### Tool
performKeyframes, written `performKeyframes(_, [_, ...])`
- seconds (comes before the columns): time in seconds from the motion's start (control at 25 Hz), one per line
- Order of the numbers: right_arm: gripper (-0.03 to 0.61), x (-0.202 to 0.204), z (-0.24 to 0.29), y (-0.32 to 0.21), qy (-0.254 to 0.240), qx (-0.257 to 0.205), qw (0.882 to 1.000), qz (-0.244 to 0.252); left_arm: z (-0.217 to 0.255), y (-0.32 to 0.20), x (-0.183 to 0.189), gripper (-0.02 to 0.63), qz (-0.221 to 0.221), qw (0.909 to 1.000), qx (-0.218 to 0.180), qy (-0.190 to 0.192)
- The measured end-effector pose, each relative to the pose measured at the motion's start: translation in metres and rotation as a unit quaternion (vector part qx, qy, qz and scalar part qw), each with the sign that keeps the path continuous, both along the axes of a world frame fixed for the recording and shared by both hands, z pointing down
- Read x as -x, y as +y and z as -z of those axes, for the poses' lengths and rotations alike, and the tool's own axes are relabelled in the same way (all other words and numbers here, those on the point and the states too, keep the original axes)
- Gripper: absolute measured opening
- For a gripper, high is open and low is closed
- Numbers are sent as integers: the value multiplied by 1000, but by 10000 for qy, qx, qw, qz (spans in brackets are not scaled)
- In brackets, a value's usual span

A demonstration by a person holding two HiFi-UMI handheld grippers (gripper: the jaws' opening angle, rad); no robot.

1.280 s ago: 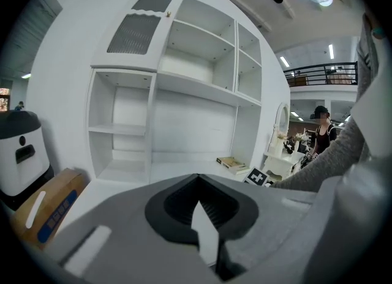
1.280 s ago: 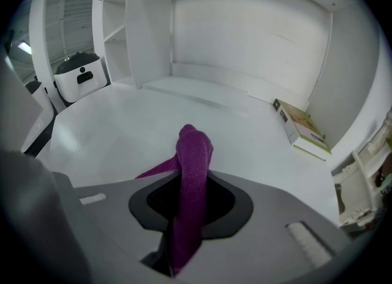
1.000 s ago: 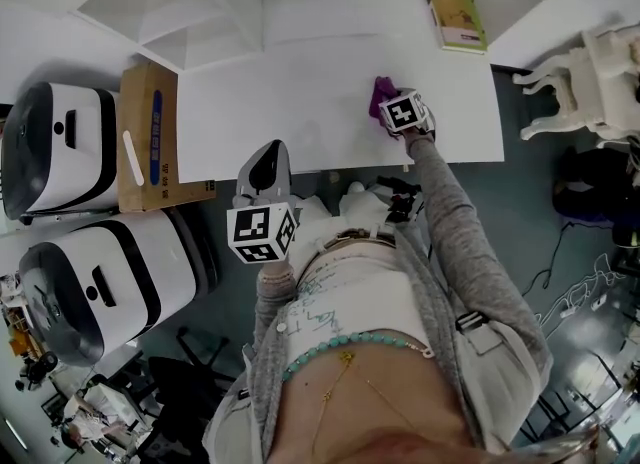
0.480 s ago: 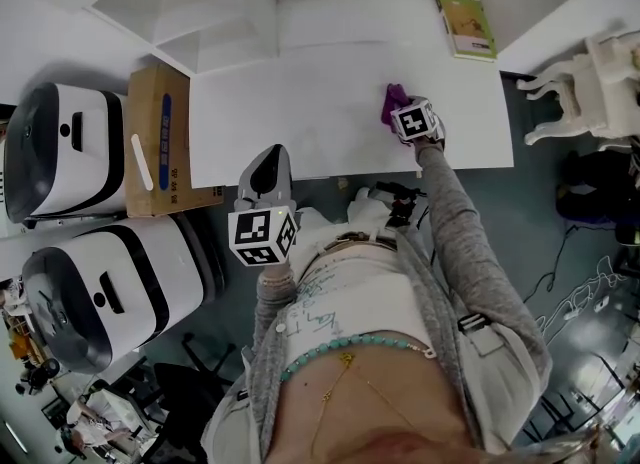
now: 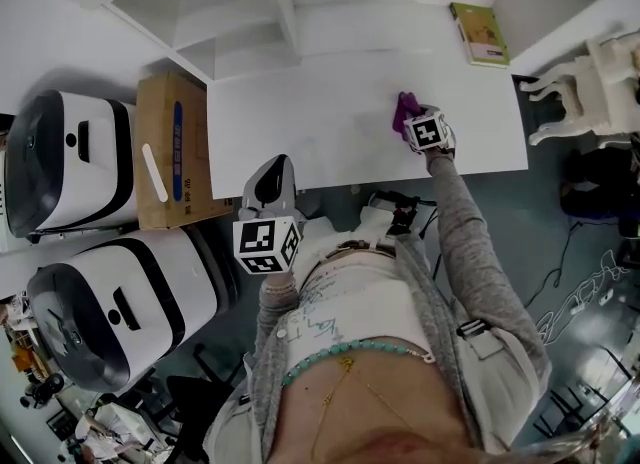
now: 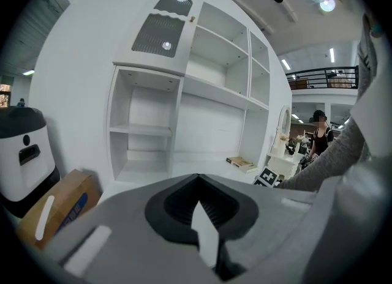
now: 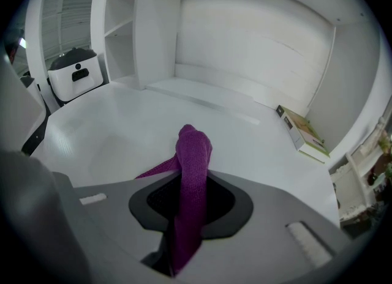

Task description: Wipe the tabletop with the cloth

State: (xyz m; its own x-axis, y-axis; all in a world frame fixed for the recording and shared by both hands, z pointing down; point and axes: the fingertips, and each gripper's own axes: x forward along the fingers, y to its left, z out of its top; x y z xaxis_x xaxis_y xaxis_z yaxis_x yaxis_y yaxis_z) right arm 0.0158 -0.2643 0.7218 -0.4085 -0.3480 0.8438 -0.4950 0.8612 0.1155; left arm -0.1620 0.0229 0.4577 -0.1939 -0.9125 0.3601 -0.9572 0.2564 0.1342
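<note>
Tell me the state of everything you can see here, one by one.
cloth, bunched, clamped, resting on the tabletop
right gripper, shut on the cloth
left gripper, shut, empty, held off the tabletop
book, closed, lying flat on the tabletop
cardboard box, closed, beside the tabletop

Cloth [image 5: 404, 110]: on the counter [image 5: 320, 112], right side, near its front edge
Book [image 5: 479, 34]: counter's far right corner
Box [image 5: 172, 152]: left of counter
</note>
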Motion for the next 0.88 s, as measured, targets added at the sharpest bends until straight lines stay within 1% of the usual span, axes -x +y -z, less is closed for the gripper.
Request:
performKeyframes(0.08, [86,1,0,2,134,-8,9998,-143,-1,7,11,0,0,10000,37,-45])
performKeyframes(0.12, [86,7,1,4,126,-27,9998,-154,-1,10,17,0,8,10000,35,-55])
performKeyframes(0.32, [86,40,6,20,-112,-80,9999,-8,-2,22,37,0,24,10000,-7,14])
performKeyframes(0.44, [86,50,6,27,-87,-78,9999,-13,-1,25,44,0,17,10000,-50,18])
performKeyframes(0.56, [86,58,4,36,40,-69,10000,-6,-2,30,51,0,14,10000,-84,27])
performKeyframes(0.76, [86,84,7,52,-143,-93,9998,127,-4,40,62,0,31,9999,-132,82])
performKeyframes(0.88, [86,91,4,62,-59,-72,9999,140,-5,47,68,0,24,9998,-155,109])
